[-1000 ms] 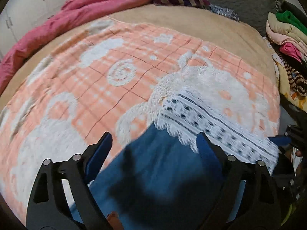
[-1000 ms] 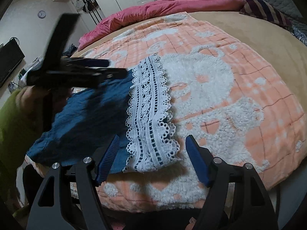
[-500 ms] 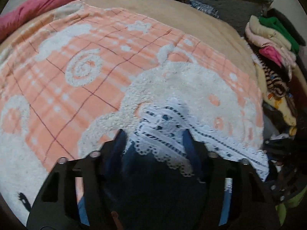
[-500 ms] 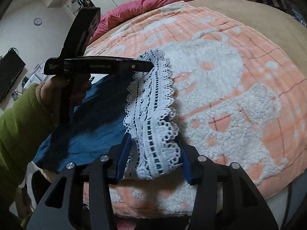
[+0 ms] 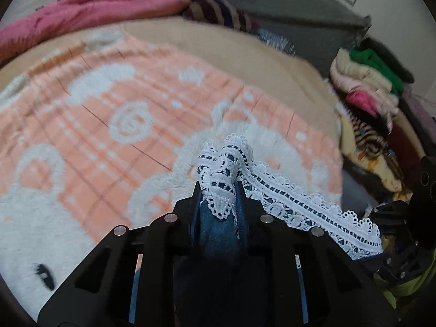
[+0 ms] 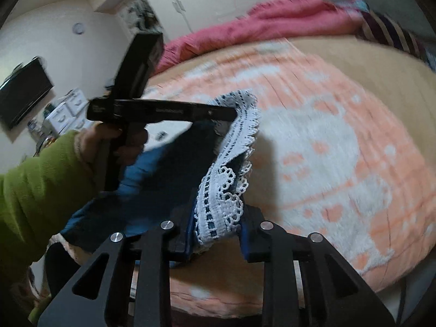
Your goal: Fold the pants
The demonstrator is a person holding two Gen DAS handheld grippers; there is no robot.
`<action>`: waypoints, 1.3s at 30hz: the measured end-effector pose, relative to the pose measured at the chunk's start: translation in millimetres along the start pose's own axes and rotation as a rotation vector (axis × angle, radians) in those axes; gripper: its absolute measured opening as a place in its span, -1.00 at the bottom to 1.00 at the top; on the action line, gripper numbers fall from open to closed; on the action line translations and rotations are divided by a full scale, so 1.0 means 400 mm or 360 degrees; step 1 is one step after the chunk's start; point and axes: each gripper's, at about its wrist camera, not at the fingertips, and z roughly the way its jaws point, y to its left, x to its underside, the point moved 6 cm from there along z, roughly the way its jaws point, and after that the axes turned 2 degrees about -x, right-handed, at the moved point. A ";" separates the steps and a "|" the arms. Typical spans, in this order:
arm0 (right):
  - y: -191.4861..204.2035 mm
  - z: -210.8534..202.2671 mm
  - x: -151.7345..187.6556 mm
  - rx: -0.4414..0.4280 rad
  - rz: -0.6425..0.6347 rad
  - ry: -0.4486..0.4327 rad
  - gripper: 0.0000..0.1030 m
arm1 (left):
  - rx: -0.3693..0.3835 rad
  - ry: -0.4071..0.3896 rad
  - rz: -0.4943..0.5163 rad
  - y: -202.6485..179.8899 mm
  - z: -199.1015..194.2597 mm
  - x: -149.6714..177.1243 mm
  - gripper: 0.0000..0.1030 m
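The bed's fleecy peach-and-white patterned blanket [image 5: 90,125] fills both views, and the blue denim pants with a white lace hem [image 6: 169,179] hang at its near edge, toward six o'clock. To do this fold well, I judge both hem corners should rise together, level and taut, then travel toward twelve o'clock so the lace lands square on the far end. The left tool [image 5: 218,196] has just been closing and now pinches one lace corner [image 5: 218,169]. The right tool [image 6: 215,226], likewise just closing, pinches the other corner of the lace.
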 end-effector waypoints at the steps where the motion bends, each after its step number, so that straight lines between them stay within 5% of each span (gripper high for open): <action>1: 0.025 -0.010 -0.009 -0.0020 -0.0039 -0.0022 -0.53 | 0.0001 -0.0031 -0.0007 0.009 -0.034 0.000 -0.70; 10: 0.337 -0.004 -0.053 -0.0344 -0.0405 -0.0063 -0.63 | -0.0046 -0.0201 -0.0094 0.118 -0.318 0.122 -0.70; 19: 0.544 0.168 0.101 -0.0487 -0.0605 0.0283 -0.76 | -0.0214 -0.0055 -0.0370 0.266 -0.351 0.357 -0.71; 21: 0.548 0.188 0.129 -0.0471 -0.0636 0.0337 -0.75 | -0.0220 -0.0036 -0.0416 0.286 -0.356 0.387 -0.70; 23: 0.540 0.177 0.143 -0.0445 -0.0660 0.0333 -0.67 | -0.0225 -0.0057 -0.0461 0.304 -0.377 0.405 -0.45; 27: 0.500 0.148 0.146 -0.0273 -0.0711 0.0226 -0.04 | -0.0183 -0.0160 -0.0599 0.329 -0.433 0.412 -0.15; 30: 0.489 0.157 0.159 -0.0162 -0.0826 0.0212 -0.04 | -0.0158 -0.0159 -0.0661 0.319 -0.434 0.401 0.17; 36: 0.530 0.228 0.203 -0.0142 -0.1062 0.0316 -0.03 | -0.0142 -0.0058 -0.0703 0.280 -0.372 0.371 0.23; 39: 0.538 0.265 0.220 -0.0025 -0.1233 0.0335 -0.03 | -0.0158 -0.0013 -0.0720 0.267 -0.350 0.353 0.25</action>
